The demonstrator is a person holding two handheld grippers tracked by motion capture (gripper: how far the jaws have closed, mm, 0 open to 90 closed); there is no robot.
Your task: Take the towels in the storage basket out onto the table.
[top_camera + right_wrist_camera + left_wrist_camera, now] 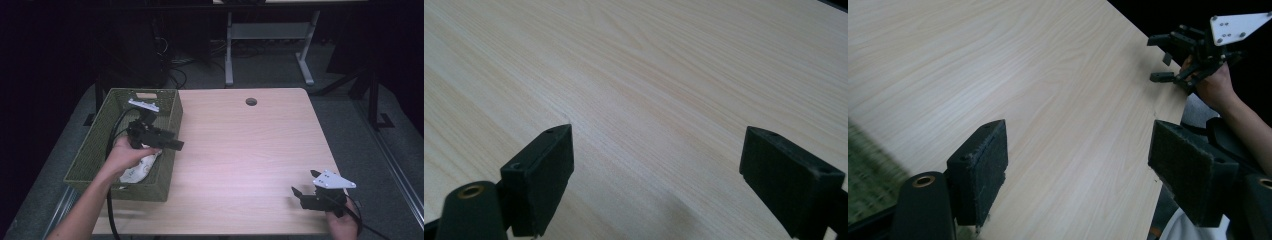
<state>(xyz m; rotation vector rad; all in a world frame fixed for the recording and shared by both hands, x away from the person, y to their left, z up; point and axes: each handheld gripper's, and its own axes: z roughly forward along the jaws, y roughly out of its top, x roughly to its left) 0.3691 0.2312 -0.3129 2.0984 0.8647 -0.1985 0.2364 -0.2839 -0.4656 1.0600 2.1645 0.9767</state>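
Green woven basket [172, 117] at table's [240, 150] left holds white bag [137, 170]. Left gripper [177, 145] above rim, released, empty. Right gripper [300, 187] released too. Reach down slowly, pinch bag's middle.

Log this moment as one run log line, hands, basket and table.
left gripper: open, empty, over basket rim | right gripper: open, empty, near table corner | green woven basket: holds white bag

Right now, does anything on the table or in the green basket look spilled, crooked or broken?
Nothing stands out. The green woven basket sits upright at the left edge of the light wooden table, with a white cloth bag lying inside. The tabletop shows no spill or damage.
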